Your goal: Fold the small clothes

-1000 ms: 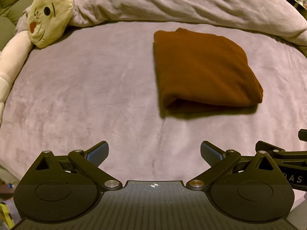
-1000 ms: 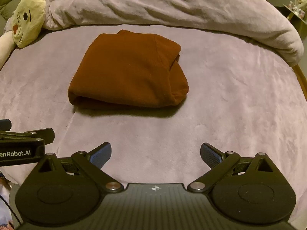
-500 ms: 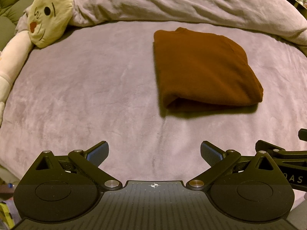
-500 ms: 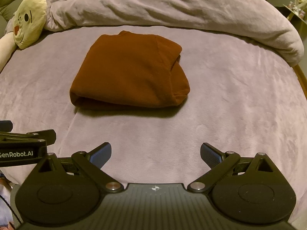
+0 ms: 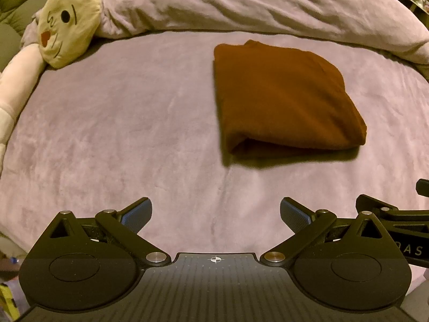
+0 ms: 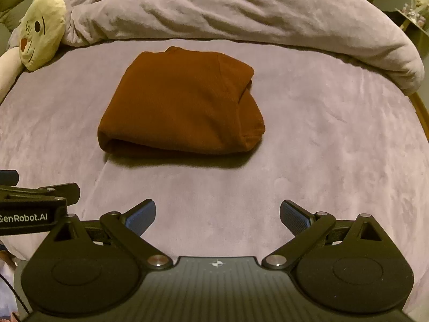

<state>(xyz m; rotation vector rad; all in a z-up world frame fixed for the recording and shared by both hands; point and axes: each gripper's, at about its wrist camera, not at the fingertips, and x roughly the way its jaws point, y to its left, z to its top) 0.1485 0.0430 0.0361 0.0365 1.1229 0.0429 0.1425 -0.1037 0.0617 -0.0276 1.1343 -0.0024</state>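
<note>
Dim, warm yellowish light; a dark shadow lies along the folded garment [image 6: 179, 104] edge facing the claw. Fisheye bends the edges; slight softness throughout.

Your two wrist views looked forward, low over the bed [image 5: 134, 134].
Both sat near its front edge; the left saw the folded brown garment [image 5: 284, 99] to its right, the right [image 6: 182, 104] saw it left of centre.

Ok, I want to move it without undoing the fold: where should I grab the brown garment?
Take the brown garment at its thick rounded near-left corner, coming in low from the near side; the layers bunch there, so one pinch likely catches them all.
</note>
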